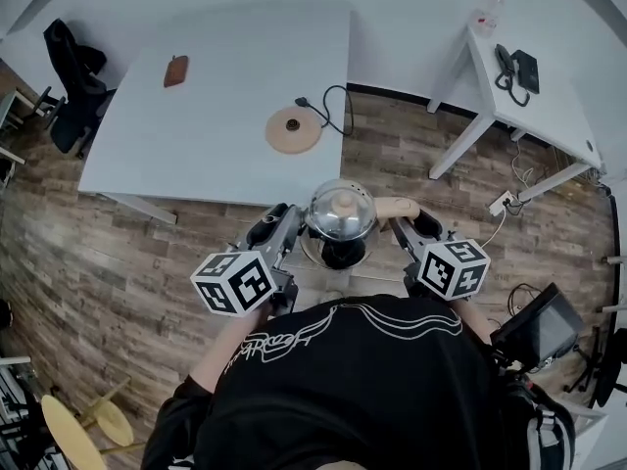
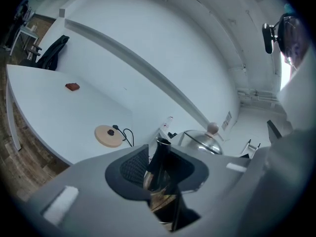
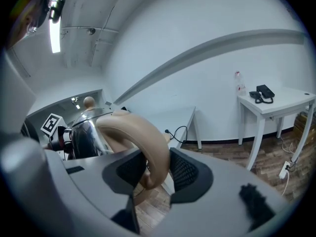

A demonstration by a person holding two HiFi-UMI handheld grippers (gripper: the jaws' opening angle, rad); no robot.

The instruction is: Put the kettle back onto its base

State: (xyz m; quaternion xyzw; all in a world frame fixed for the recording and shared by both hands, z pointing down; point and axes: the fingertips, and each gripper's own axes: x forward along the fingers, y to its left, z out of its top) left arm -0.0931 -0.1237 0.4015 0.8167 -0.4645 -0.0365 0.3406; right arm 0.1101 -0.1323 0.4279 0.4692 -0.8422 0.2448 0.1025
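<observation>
The left hand-held gripper (image 2: 158,172) is clamped on the kettle's dark spout (image 2: 159,159), and the right hand-held gripper (image 3: 150,169) is clamped on its curved tan handle (image 3: 148,137). Between them the kettle (image 1: 340,211), shiny and with a knobbed lid, hangs in the air close to the person's chest, over the wooden floor (image 1: 127,262) and just short of the near edge of the white surface (image 1: 225,116). The round tan base (image 1: 293,129) lies toward the near right corner of that surface with nothing on it, and its black cord (image 1: 328,106) trails off the side. As I judge it, the pick-up is done. What is left is to bring the kettle over the base, lower it on squarely and let go. A small brown thing (image 1: 175,70) lies farther back on the surface. To the right stands a smaller white table (image 1: 549,106) with a phone (image 1: 516,69) and a bottle (image 1: 487,10). A dark chair (image 1: 73,76) is at the left.
</observation>
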